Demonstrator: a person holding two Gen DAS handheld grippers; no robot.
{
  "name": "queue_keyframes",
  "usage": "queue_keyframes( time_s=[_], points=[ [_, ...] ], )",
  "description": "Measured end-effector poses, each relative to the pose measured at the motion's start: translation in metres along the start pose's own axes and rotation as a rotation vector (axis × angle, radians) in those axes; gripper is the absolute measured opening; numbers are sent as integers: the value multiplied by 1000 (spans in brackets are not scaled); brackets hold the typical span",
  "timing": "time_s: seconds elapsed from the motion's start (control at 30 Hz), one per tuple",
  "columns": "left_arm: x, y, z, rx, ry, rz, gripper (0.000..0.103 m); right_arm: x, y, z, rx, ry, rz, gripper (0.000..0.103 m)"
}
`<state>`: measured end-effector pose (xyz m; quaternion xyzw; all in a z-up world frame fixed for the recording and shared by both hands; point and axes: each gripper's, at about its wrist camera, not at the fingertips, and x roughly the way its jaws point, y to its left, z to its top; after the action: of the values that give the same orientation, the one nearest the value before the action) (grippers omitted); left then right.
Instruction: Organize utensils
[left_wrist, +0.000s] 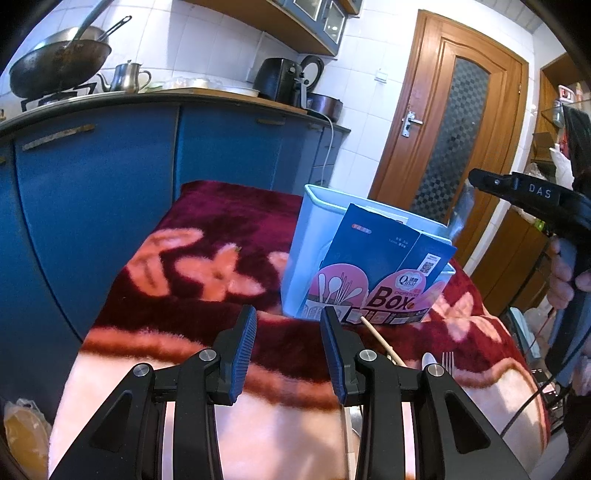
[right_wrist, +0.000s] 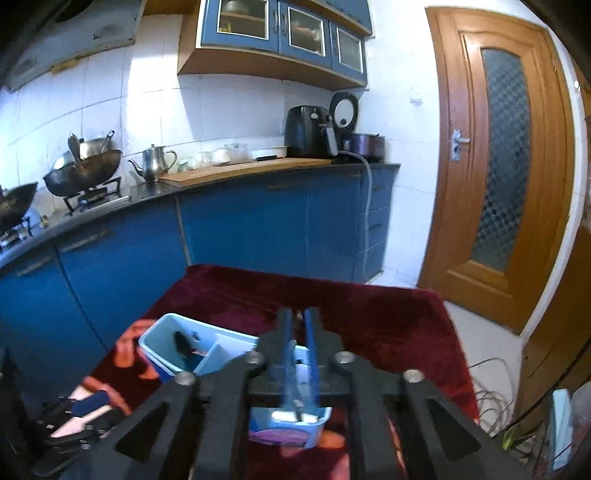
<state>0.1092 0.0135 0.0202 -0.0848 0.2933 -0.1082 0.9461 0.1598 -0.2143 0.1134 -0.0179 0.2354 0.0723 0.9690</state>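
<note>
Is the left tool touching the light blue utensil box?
Apart. The left wrist view shows the left tool open above the blanket, with blanket visible between its fingertips and the box.

left tool (left_wrist: 288, 325): jaws parted, empty | right tool (right_wrist: 298, 321): jaws slightly parted

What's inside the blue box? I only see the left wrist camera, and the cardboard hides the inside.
Observer: In the box, a dark spoon lies in the left-end compartment, as the right wrist view shows it.
Operator: Where's the other gripper pointing?
Observer: The right gripper hangs over the box, with its jaws slightly apart.
Operator: Is the box one big space?
Observer: No, a divider splits it.
</note>
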Motion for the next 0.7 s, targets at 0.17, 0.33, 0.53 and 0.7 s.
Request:
queue_keyframes(
  time_s=[0.17, 0.33, 0.53, 0.7],
  points=[
    [-1, 1, 0, -4, 2, 3, 37, -11, -11, 2, 40, -70, 1, 47],
    [-3, -1, -1, 2, 3, 0, 37, -29, -12, 0, 28, -108, -19, 50],
    [-11, -4, -1, 15, 9, -4, 37, -41, -10, -18, 56, -51, -9, 51],
    [-17, -5, -1, 25, 40, 13, 37, -51, -7, -40, 82, 19, -8, 51]
  ],
)
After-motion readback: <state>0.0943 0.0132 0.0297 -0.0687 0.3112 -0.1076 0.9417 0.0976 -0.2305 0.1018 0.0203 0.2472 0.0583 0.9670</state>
